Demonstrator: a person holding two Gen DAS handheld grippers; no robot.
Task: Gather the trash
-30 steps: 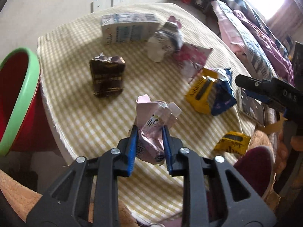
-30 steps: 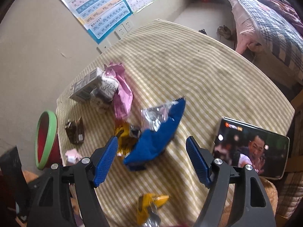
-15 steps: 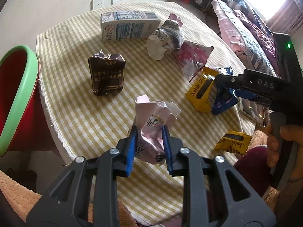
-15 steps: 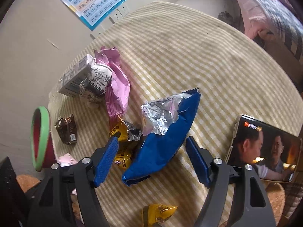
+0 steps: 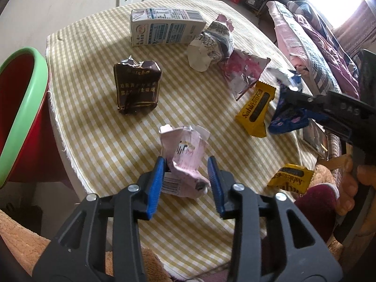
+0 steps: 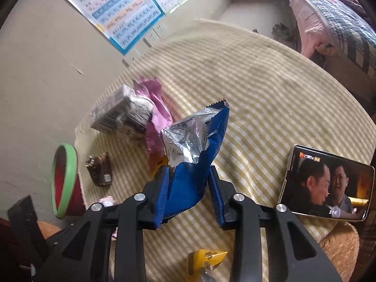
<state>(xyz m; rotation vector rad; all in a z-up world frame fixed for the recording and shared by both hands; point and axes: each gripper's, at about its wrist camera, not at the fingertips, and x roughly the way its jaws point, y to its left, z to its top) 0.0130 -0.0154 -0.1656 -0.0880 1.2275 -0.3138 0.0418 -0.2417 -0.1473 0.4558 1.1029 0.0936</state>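
My left gripper is open; a crumpled pink carton sits between its blue pads, resting on the checked table. My right gripper is shut on a blue foil snack bag, whose silver inside faces up. The right gripper also shows in the left wrist view at the blue bag. A red bin with a green rim stands left of the table; it also shows in the right wrist view.
On the table lie a brown pack, a white milk carton, a crumpled paper cup, a pink wrapper, two yellow wrappers and a phone playing video. A bed stands at right.
My left gripper has opened and let go of the pink carton, which now rests on the table. My right gripper has moved down onto the blue bag and closed on it.
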